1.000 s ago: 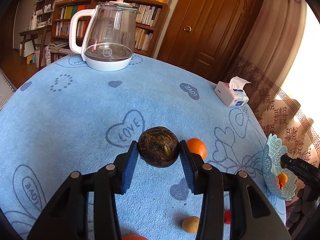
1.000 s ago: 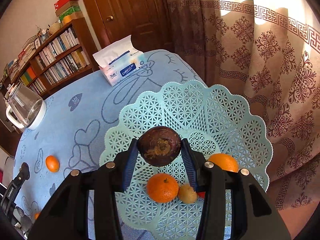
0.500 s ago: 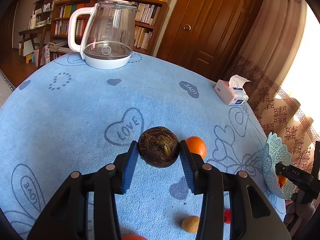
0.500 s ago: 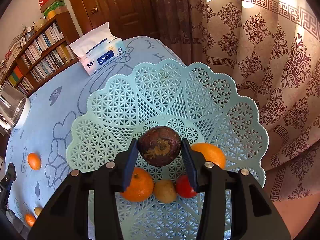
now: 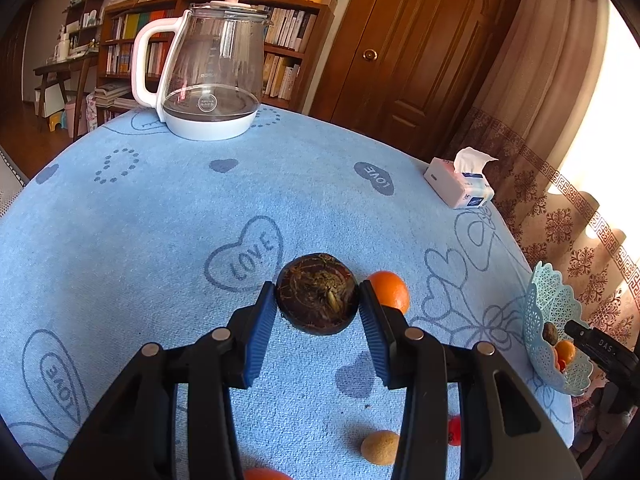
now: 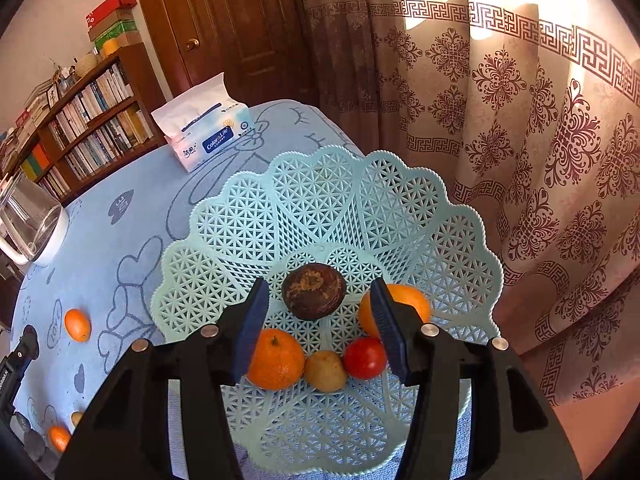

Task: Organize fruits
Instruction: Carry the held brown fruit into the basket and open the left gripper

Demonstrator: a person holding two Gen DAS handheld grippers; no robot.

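My left gripper is shut on a dark brown round fruit above the blue tablecloth. In the right wrist view my right gripper hangs over the pale green lattice basket, its jaws opening. A second dark brown fruit lies in the basket between the pads, clear of both. Two oranges, a tan fruit and a red fruit also lie in the basket. Loose on the cloth are an orange, a tan fruit and a red fruit.
A glass kettle with a white handle stands at the far side of the table. A tissue pack lies near the right edge. The basket sits at the table's right edge beside patterned curtains. Bookshelves and a wooden door are behind.
The right gripper's jaws have spread and let go of the dark fruit, which now rests in the basket. The left gripper and its fruit have stayed put.
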